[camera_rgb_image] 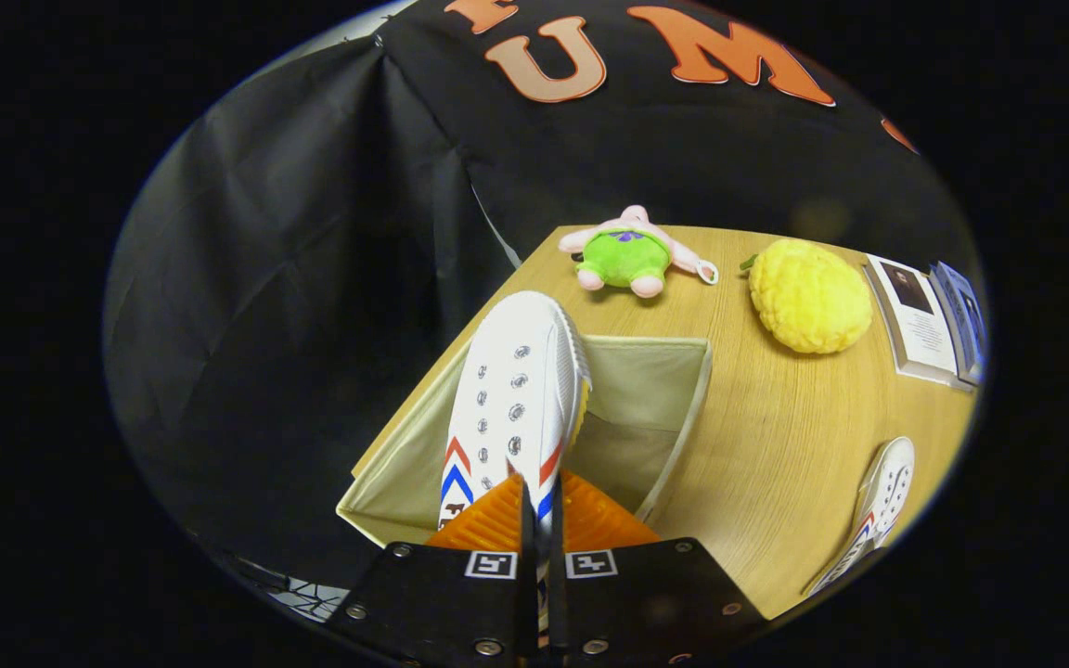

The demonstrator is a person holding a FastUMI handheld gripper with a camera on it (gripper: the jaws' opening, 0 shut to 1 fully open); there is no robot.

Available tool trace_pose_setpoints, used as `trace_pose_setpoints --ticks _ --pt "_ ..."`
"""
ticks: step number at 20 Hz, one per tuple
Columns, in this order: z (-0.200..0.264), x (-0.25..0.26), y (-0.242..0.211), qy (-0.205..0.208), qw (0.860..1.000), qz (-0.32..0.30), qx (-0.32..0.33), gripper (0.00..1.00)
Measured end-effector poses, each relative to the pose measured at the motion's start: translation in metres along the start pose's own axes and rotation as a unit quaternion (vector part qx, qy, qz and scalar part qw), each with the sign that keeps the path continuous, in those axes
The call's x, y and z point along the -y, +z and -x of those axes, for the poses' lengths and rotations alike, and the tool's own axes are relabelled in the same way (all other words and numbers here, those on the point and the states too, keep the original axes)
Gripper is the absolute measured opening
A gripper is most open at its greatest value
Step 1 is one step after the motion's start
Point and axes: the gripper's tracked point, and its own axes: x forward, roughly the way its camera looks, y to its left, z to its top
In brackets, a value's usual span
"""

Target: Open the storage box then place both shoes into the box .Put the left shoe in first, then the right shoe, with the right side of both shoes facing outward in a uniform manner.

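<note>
Tongs (539, 506) nearly closed, pinching white shoe (516, 390) above storage box (674, 408).

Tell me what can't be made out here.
- Box floor: largely hidden by the held shoe in the gripper view.
- Where the gripper jaws pinch the shoe: covered by the jaws themselves.
- Second shoe on the table: partly cut off at the edge, so left or right is unclear.
- Booklets: print too small.
</note>
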Motion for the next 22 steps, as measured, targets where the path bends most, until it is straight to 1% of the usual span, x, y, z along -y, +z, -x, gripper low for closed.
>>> trace_pose_setpoints --ticks 2,3,4,5,7,8,9,10,13,16,19,22 --pt "-0.003 0.001 -0.006 0.001 1.000 0.006 -0.010 0.05" --pt "-0.004 -0.006 -0.007 0.012 1.000 0.005 -0.010 0.10" --pt "-0.003 -0.012 -0.005 0.022 1.000 0.007 -0.008 0.17" --pt "-0.001 -0.017 -0.003 0.032 0.999 0.010 -0.001 0.33" --pt "0.012 -0.018 0.001 0.035 0.999 0.013 0.017 0.52" --pt "0.018 -0.015 0.003 0.035 0.999 0.011 0.026 0.55" --pt "0.026 -0.012 0.005 0.036 0.999 0.008 0.034 0.62" --pt "0.034 -0.010 0.007 0.038 0.998 0.002 0.043 0.65" --pt "0.067 0.009 0.015 0.035 0.996 -0.010 0.078 0.79" --pt "0.099 0.035 0.018 0.021 0.994 -0.022 0.108 0.87" --pt "0.122 0.078 0.012 -0.019 0.992 -0.024 0.124 0.93" --pt "0.137 0.122 -0.001 -0.059 0.989 -0.036 0.129 0.95"
